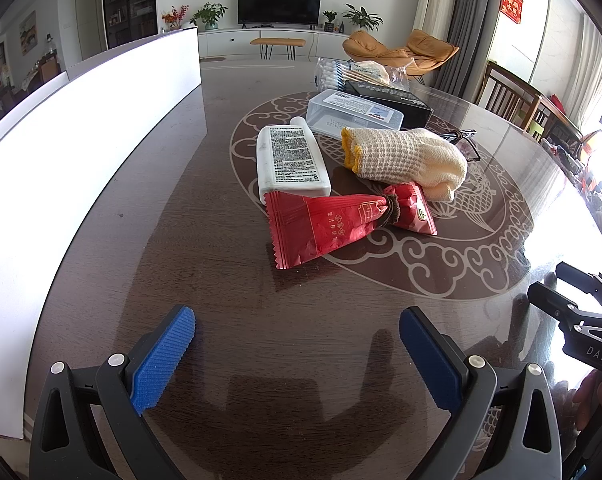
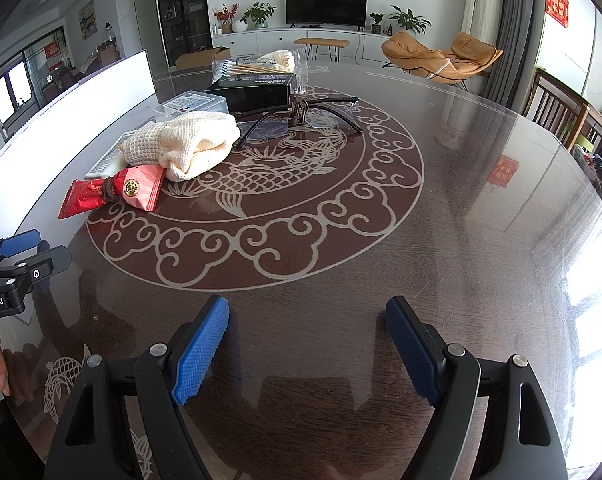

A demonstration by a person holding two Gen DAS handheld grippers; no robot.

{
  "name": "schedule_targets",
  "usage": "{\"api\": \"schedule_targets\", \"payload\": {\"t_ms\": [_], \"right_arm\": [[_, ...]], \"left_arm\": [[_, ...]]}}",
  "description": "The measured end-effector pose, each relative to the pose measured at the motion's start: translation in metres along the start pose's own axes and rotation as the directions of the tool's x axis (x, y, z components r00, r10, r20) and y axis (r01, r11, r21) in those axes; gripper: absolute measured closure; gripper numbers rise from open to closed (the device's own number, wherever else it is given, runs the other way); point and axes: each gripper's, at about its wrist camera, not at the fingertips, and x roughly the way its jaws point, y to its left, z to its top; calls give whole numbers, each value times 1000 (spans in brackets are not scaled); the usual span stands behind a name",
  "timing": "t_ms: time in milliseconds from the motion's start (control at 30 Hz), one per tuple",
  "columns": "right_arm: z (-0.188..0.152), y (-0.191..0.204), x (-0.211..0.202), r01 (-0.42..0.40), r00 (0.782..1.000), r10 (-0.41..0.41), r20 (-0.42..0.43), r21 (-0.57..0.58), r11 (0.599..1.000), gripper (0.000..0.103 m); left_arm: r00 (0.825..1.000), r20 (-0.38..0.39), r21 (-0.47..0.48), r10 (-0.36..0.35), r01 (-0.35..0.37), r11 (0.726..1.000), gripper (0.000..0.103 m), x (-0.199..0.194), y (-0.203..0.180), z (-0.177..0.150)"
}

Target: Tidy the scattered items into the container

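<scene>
Container [image 1: 93,152]: smooth white box wall, far left; inside hidden.
Glove [image 1: 405,158]: cream knit, yellow cuff.
Packet [image 1: 341,224]: glossy red, band-cinched.
Left tool [image 1: 297,344]: wide, empty.
Right tool [image 2: 307,336]: wide, empty.

A tall white container [image 1: 89,160] stands at the table's left edge, its wall facing the pile. Beside it lies a flat white bottle [image 1: 291,162], label up, cap pointing away. A red packet [image 1: 341,224] (cinched at the middle by a brown band) touches the bottle's base. A cream knitted glove [image 1: 405,158] with a yellow cuff rests on the packet's end. Behind sit a clear plastic box [image 1: 353,114], a black box [image 1: 397,100], bagged cotton swabs [image 1: 353,72] and black-framed glasses [image 2: 301,116].
</scene>
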Motion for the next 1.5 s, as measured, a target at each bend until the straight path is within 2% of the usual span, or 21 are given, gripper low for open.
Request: {"api": "schedule_targets", "payload": {"t_ms": [1500], "right_arm": [[0, 0, 0, 0, 1000, 0, 0, 0, 1000, 21]], "left_arm": [[1000, -4, 10, -4, 4, 1000, 0, -1, 4, -3]]}}
